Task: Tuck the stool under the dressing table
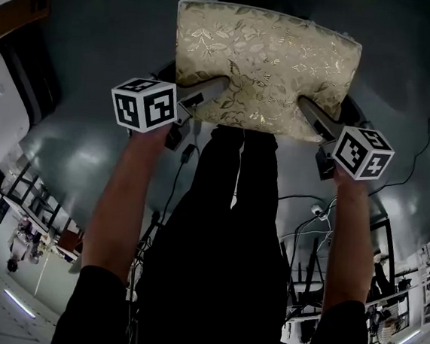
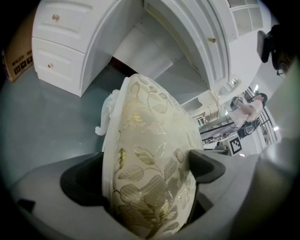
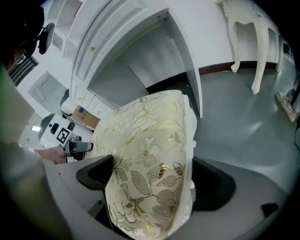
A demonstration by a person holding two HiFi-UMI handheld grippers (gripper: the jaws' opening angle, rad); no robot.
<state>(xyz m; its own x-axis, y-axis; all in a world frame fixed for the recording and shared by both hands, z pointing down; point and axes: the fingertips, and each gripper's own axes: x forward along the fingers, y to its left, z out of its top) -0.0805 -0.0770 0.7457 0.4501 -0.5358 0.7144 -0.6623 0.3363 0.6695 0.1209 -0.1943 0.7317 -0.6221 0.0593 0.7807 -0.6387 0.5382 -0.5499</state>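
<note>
The stool (image 1: 268, 55) has a cream cushion with a gold leaf pattern and stands on the grey floor in front of me. My left gripper (image 1: 212, 88) clamps the seat's near left edge, and my right gripper (image 1: 308, 108) clamps its near right edge. In the left gripper view the cushion (image 2: 150, 140) fills the gap between the jaws, and both pads press on it. The right gripper view shows the same: the seat (image 3: 150, 150) is wedged between the pads. Beyond the stool the white dressing table (image 2: 61, 47) shows its open kneehole (image 3: 136, 75).
Drawers with small knobs flank the kneehole (image 2: 51, 65). A cardboard box (image 2: 18, 65) stands left of the dressing table. Curved white legs of another table (image 3: 255, 42) stand to the right. Cables (image 1: 302, 206) lie on the floor by my legs.
</note>
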